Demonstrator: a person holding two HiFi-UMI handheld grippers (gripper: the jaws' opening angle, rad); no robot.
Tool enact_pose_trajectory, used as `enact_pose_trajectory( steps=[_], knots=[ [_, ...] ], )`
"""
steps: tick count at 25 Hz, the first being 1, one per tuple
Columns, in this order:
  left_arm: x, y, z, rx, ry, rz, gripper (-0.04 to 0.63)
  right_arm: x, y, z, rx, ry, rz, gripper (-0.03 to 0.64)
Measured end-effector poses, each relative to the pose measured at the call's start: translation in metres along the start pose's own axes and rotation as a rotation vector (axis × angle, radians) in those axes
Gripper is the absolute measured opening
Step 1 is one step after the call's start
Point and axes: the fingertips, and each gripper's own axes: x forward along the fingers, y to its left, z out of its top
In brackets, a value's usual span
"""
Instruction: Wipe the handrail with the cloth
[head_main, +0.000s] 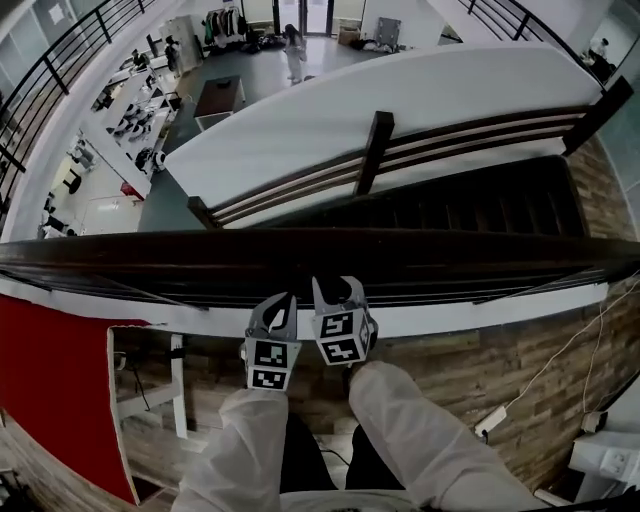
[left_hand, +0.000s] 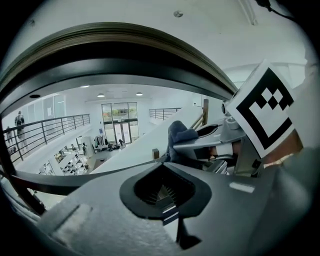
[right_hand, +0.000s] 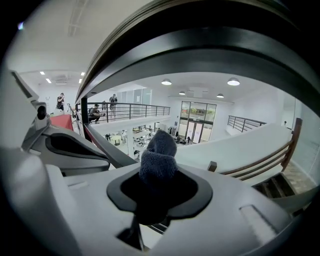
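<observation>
I see the handrail (head_main: 150, 262) running from 9 to 3 o'clock across the head view, with the 2 grippers just below it near 6 o'clock. My right gripper (right_hand: 159, 189) is clamped on the cloth (right_hand: 158, 155), a blue-grey wad standing on end toward 12 o'clock. My left gripper (left_hand: 162, 192) is closed with nothing in it. The right one's cube (head_main: 340, 338) carries black-and-white square markers.

Wood-plank floor (head_main: 470, 370) below the dark handrail (head_main: 200, 262), with a white cable (head_main: 560, 350) and power strip (head_main: 490, 421) on it
</observation>
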Motion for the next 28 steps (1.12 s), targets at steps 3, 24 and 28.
enact_pose_trajectory(
  steps=[3, 24, 28],
  knots=[
    [0.013, -0.033, 0.010, 0.024, 0.001, -0.048, 0.002, -0.016, -0.032, -0.011, 0.015, 0.009, -0.028, 0.104],
    [0.124, -0.236, 0.062, 0.050, -0.048, -0.219, 0.002, -0.098, -0.240, -0.086, 0.068, 0.033, -0.123, 0.106],
    [0.136, -0.265, 0.070, 0.067, -0.046, -0.228, 0.002, -0.113, -0.274, -0.098, 0.069, 0.028, -0.134, 0.106]
  ],
)
